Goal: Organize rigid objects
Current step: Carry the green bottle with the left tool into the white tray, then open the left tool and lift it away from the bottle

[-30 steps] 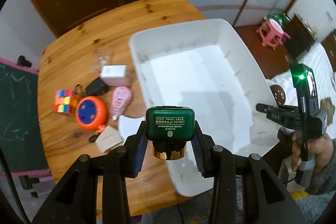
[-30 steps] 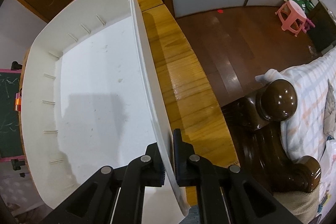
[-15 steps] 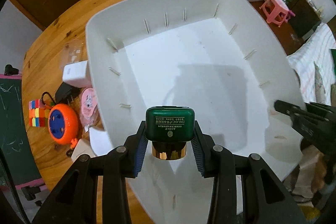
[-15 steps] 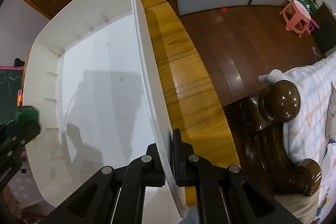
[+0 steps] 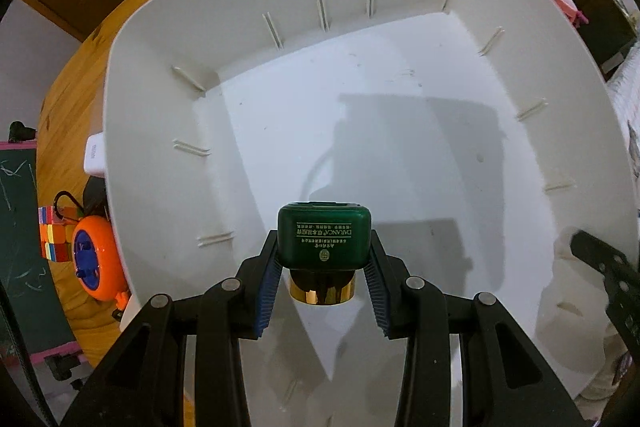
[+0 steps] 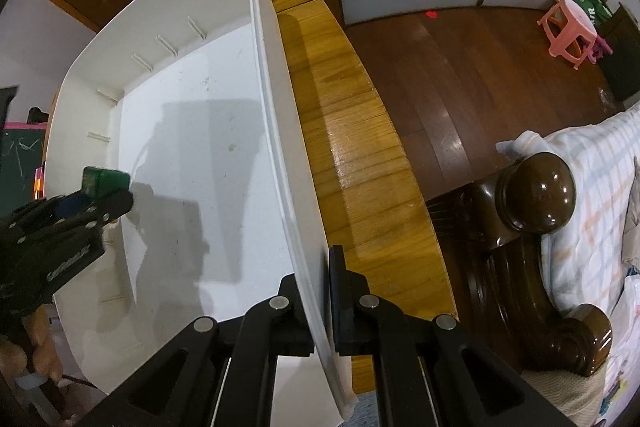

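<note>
White bin point(image 5: 152, 131): nothing inside yet. Green bottle point(image 5: 323, 241): clenched in left gripper point(image 5: 322, 291) jaws, suspended over bin interior. Right gripper point(image 6: 322, 301): jaws clamping bin wall. Orange reel point(image 5: 96, 259), cube point(image 5: 54, 239), probably others, unsorted on surface point(image 5: 76, 95).

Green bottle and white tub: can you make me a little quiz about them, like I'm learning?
1. True or false: the left gripper is shut on the green bottle.
2. What does the right gripper pinch? A) the orange reel B) the wall of the white tub C) nothing
3. Fill the gap: the bottle has a shiny ____ cap facing the camera.

Key: 1 true. 2 B; its fingers sit on either side of the tub's wall. 3 gold.
</note>
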A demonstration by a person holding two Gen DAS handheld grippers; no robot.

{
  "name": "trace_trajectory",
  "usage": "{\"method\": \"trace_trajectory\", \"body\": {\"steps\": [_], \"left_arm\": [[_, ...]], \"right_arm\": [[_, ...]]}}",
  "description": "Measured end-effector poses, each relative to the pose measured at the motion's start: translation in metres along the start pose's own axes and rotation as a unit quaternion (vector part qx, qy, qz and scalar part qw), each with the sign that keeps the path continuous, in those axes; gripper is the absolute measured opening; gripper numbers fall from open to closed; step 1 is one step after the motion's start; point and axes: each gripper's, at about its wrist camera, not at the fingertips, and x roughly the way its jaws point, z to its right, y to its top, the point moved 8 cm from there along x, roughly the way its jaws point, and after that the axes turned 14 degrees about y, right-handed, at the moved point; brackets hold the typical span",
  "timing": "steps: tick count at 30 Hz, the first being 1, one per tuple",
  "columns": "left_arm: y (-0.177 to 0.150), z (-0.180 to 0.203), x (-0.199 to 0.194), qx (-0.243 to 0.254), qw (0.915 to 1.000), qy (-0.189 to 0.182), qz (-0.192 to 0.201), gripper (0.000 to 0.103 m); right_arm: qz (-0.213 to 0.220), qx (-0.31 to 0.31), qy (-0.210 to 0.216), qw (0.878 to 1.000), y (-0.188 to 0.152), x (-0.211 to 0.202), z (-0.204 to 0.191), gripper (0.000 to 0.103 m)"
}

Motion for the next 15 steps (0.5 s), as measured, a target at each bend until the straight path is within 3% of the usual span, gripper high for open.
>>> {"method": "trace_trajectory", "body": {"steps": [2,5,8,10,13,15], "left_arm": [[-0.001,0.0,0.005,-0.006,0.9999,0.001,-0.008,0.044],[-0.002,0.001,0.005,-0.016,0.9998,-0.007,-0.012,0.052],[0.001,0.005,-0.002,-0.017,0.9996,-0.023,-0.001,0.065],[0.0,0.01,-0.009,-0.008,0.9995,-0.03,0.007,0.079],[0.0,0.012,-0.025,0.004,0.9994,-0.012,0.033,0.095],[-0.001,0.011,-0.036,0.007,0.9987,-0.012,0.048,0.095]], "right_arm": [[-0.001,-0.002,0.0,1.0,0.0,0.0,0.0,0.005],[-0.002,-0.004,0.0,1.0,0.0,0.0,-0.001,0.005],[-0.002,-0.005,0.0,1.0,-0.001,0.001,-0.001,0.005],[-0.002,-0.005,0.0,1.0,0.0,0.001,-0.001,0.005],[-0.002,-0.006,-0.001,1.0,0.0,0.001,-0.001,0.005],[-0.003,-0.005,0.0,1.0,0.0,0.001,-0.001,0.005]]}}
